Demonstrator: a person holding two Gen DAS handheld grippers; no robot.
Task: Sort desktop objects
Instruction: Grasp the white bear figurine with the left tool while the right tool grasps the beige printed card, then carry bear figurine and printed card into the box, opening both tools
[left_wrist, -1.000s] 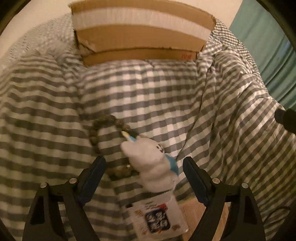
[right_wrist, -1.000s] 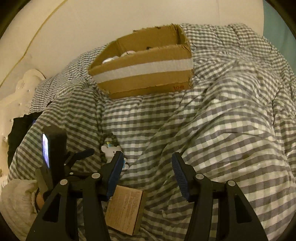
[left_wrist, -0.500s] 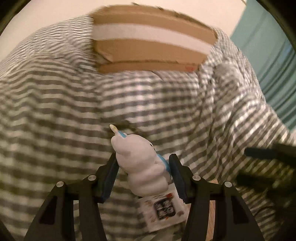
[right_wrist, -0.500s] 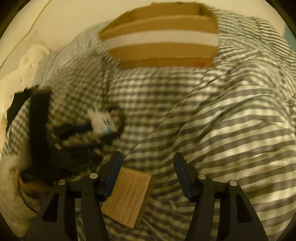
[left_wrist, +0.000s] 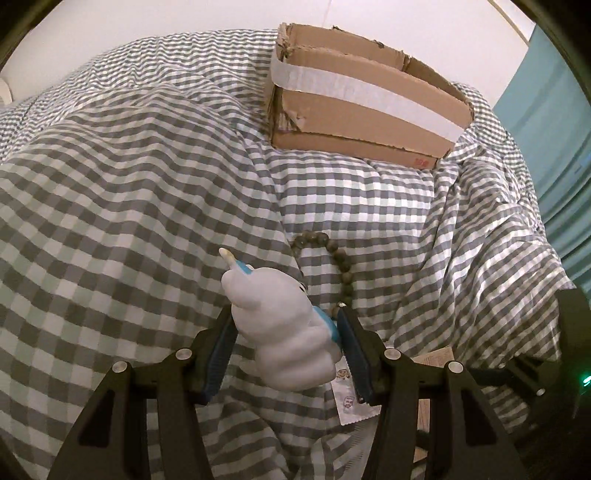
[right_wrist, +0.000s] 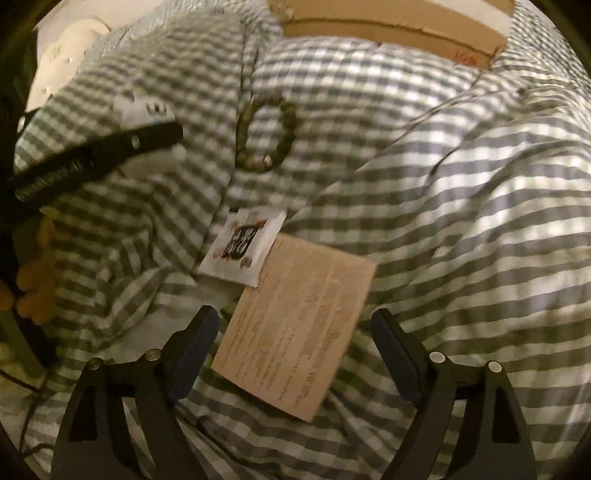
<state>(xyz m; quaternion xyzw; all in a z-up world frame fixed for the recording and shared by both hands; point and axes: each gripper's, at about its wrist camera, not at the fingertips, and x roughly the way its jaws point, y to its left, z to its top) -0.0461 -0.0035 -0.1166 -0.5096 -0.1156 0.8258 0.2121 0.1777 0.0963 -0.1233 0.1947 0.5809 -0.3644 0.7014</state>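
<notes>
Clamping the white toy (left_wrist: 284, 332) in my left gripper (left_wrist: 286, 347) above the checked quilt (left_wrist: 129, 206), bound for the cardboard box (left_wrist: 365, 110) at its far edge, I am hovering my wide-open, empty right gripper (right_wrist: 295, 354) over what is probably a brown card (right_wrist: 299, 325).

rumpled grey-and-white checked quilt (left_wrist: 147, 192) filling the foreground, plain cream wall (left_wrist: 166, 22) behind, teal curtain (left_wrist: 554, 155) at right edge, warm dim indoor light
</notes>
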